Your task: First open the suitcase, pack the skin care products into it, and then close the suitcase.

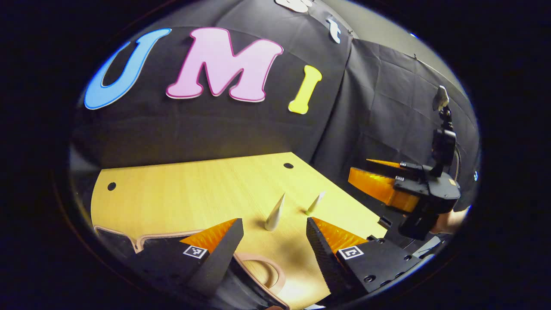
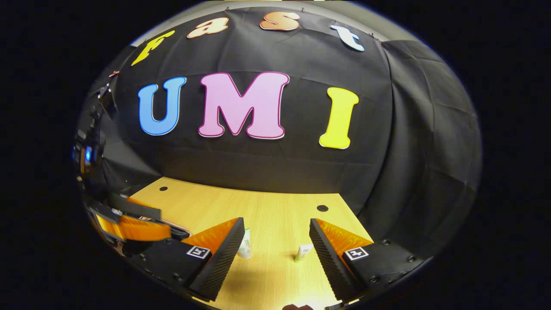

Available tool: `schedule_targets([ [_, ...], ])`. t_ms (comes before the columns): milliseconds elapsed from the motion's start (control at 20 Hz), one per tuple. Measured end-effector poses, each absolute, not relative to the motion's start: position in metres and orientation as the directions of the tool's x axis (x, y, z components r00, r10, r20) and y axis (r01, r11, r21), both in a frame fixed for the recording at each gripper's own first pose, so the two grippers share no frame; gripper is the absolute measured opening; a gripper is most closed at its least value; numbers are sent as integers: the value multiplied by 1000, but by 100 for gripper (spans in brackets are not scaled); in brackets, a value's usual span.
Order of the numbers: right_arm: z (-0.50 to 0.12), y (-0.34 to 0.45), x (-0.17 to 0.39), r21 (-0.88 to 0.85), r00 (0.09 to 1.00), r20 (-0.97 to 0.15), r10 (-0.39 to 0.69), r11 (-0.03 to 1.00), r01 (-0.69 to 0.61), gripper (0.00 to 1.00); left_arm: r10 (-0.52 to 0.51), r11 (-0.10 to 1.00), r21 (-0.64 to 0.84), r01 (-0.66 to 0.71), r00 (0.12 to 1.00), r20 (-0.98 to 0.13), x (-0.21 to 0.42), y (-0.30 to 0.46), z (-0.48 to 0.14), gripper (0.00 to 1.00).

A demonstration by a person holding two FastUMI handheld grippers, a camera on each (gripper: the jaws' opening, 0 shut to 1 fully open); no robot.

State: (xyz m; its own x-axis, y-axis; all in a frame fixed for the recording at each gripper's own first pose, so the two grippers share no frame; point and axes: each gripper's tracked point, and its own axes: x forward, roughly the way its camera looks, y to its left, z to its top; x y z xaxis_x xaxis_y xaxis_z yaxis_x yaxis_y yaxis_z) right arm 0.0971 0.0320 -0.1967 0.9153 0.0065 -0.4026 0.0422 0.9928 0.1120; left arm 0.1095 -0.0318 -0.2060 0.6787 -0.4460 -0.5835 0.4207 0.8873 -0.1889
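1. Currently both grippers hover above the wooden table [image 1: 181, 189], jaws spread wide, nothing held: left gripper [image 1: 274, 234], right gripper [image 2: 273, 234].
2. Skin care products: two small tubes stand upright on the table, just beside each other. The taller white tube [image 1: 274, 213] and the shorter tube [image 1: 315, 203] sit ahead of the left gripper; in the right gripper view both stand between that gripper's fingers, one tube [image 2: 245, 245] partly behind its left finger and the other tube [image 2: 303, 252] close to the right one.
3. Suitcase [image 1: 142, 241]: dark body with pale trim, at the bottom left under the left gripper; a looped handle [image 1: 269, 269] lies between the fingers. I can't tell if it's open or shut.
4. Handling, my judgement: the tubes look light, soft-walled and tippy. Pinch mid-body, gently.
5. Suitcase shell looks stiff; take hold at the trim edge or handle, second gripper steadying.
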Motion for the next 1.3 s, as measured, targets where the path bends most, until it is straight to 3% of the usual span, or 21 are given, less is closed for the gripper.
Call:
schedule_targets([
  [250, -223, 9, 92, 173, 887, -460, 48, 984, 37, 96, -434, 884, -191, 427, 598, -674, 157, -81, -285, 95],
  [600, -269, -26, 87, 171, 834, -540, 114, 985, -24, 96, -309, 915, -112, 387, 496, -812, 207, -96, -388, 94],
  [650, -278, -28, 90, 175, 827, -549, 122, 984, -28, 96, -281, 926, -100, 365, 485, -828, 205, -91, -384, 76],
  [750, -301, -31, 93, 176, 807, -574, 137, 983, -42, 97, -287, 929, -117, 350, 488, -824, 213, -97, -387, 49],
  [850, -326, -30, 100, 194, 784, -598, 164, 979, -57, 97, -279, 938, -132, 322, 472, -836, 208, -100, -381, 49],
  [950, -353, -24, 111, 197, 758, -625, 186, 977, -78, 98, -272, 941, -126, 313, 482, -833, 204, -103, -368, 41],
  [1250, -428, -5, 135, 259, 658, -709, 253, 962, -91, 98, -279, 943, -119, 312, 543, -792, 168, -96, -291, 47],
  [1300, -437, -3, 139, 261, 650, -716, 253, 961, -86, 98, -273, 949, -128, 289, 543, -794, 157, -89, -282, 44],
])
